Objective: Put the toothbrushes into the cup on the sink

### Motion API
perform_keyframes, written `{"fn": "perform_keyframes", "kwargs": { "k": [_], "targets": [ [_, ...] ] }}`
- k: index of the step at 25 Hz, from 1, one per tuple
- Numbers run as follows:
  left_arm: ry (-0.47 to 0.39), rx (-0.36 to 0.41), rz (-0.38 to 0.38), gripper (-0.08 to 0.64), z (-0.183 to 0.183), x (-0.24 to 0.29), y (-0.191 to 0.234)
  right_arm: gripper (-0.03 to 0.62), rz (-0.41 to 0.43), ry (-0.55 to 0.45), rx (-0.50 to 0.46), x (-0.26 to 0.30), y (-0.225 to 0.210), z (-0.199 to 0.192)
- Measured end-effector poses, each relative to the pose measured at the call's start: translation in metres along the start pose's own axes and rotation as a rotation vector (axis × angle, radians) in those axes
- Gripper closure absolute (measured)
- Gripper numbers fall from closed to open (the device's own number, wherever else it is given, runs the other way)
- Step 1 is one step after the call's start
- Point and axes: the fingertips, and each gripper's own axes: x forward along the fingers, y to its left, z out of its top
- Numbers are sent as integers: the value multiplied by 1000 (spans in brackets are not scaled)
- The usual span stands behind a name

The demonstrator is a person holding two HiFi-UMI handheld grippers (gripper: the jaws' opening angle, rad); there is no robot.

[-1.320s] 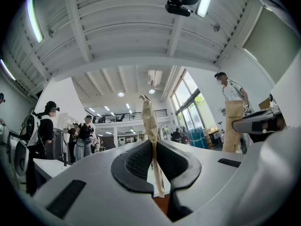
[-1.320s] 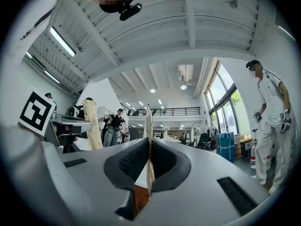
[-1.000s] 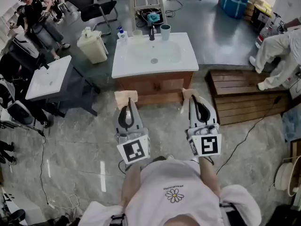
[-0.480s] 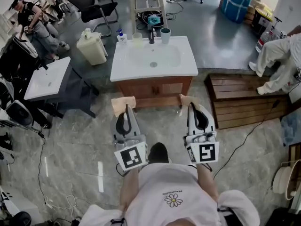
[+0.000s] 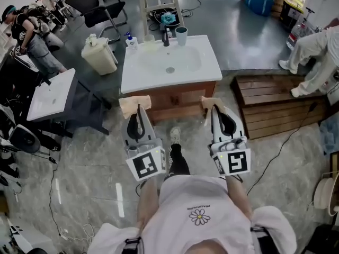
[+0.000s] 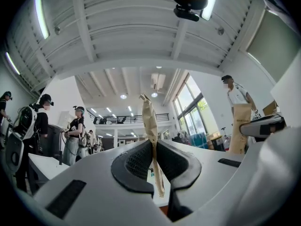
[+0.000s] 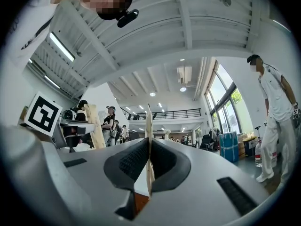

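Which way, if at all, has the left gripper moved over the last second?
Yes, slightly forward. In the head view the left gripper, jaws shut on a paper packet, sits a little nearer the front of the sink cabinet than before.

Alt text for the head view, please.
Seen from above, a person faces a white sink on a wooden cabinet, the left hand-held gripper shut on a flat tan packet, the right hand-held gripper on another. A grey cup stands at the sink's back edge.
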Motion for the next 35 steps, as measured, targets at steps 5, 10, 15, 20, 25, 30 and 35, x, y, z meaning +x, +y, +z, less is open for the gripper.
{"fn": "perform_keyframes", "kwargs": {
  "k": [5, 10, 15, 20, 25, 30, 35],
  "targets": [
    [-53, -39, -1, 522, -3, 54, 9, 577, 12, -42, -66, 48, -11, 1],
    [-61, -30, -22, 522, -21, 116, 16, 577, -1, -77, -72, 113, -25, -10],
    [-60, -49, -32, 522, -36, 195, 32, 577, -20, -66, -65, 193, -44, -29],
    [-80, -79, -43, 522, -45, 281, 48, 577, -58, -64, -59, 282, -71, -44],
    [-70, -59, -54, 522, -70, 365, 74, 577, -94, -56, -57, 368, -90, -61],
    [-59, -53, -73, 522, -83, 417, 88, 577, -123, -40, -33, 414, -104, -71],
    [-36, -43, -54, 522, -94, 437, 90, 577, -133, 3, -12, 430, -120, -86]
  ]
}}
